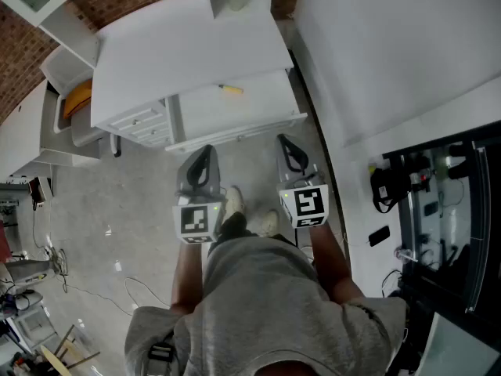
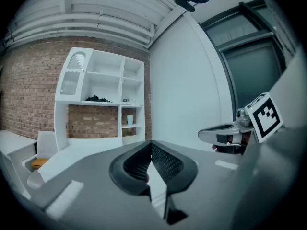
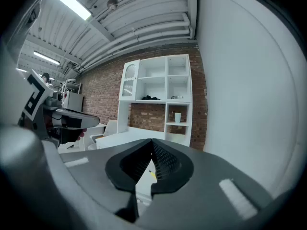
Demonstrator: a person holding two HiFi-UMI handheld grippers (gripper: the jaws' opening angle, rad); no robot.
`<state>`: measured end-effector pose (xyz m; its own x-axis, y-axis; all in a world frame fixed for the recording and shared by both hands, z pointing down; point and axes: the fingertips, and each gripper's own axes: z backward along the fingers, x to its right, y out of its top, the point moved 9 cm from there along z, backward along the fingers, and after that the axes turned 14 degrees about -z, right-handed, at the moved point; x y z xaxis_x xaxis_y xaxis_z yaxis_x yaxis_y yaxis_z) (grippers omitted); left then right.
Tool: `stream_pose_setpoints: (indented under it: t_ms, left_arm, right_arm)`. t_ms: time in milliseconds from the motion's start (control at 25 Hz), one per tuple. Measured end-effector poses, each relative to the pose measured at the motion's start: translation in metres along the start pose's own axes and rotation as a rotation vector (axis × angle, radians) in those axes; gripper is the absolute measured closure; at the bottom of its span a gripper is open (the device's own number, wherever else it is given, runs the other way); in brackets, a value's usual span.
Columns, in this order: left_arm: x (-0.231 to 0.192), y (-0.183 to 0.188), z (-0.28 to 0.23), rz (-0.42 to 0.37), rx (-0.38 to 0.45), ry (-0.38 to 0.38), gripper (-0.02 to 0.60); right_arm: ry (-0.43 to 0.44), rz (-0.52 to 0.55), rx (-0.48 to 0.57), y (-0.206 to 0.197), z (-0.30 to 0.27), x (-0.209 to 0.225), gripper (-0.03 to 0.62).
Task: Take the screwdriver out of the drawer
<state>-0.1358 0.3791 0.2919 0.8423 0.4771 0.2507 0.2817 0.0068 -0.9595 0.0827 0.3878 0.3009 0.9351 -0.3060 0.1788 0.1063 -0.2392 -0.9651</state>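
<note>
A screwdriver (image 1: 230, 90) with a yellow handle lies in the open white drawer (image 1: 275, 125) of a white cabinet, near the drawer's back. Both grippers hover side by side just in front of the drawer's front edge, pointing towards it. My left gripper (image 1: 205, 153) is shut with nothing between its jaws, and my right gripper (image 1: 286, 143) is likewise shut and empty. In the right gripper view, a bit of the yellow screwdriver (image 3: 152, 175) shows through the gap behind the closed tips of the right gripper (image 3: 152, 143). The left gripper view shows the left gripper (image 2: 151, 145) with its tips together.
A white shelf unit (image 2: 103, 97) stands against a brick wall beyond the cabinet. Small closed drawers (image 1: 141, 124) sit left of the open one. An orange object (image 1: 77, 99) lies in a bin further left. Black equipment (image 1: 438, 194) fills the right side, and cables (image 1: 86, 288) trail on the floor.
</note>
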Motion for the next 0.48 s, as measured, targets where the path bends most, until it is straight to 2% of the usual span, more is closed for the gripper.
stream_pose_setpoints:
  t_ms: [480]
  left_arm:
    - [-0.089,-0.025,-0.057,0.024,0.005,-0.058,0.571]
  right_arm:
    - [-0.043,0.022,-0.024,0.012,-0.095,-0.03,0.591]
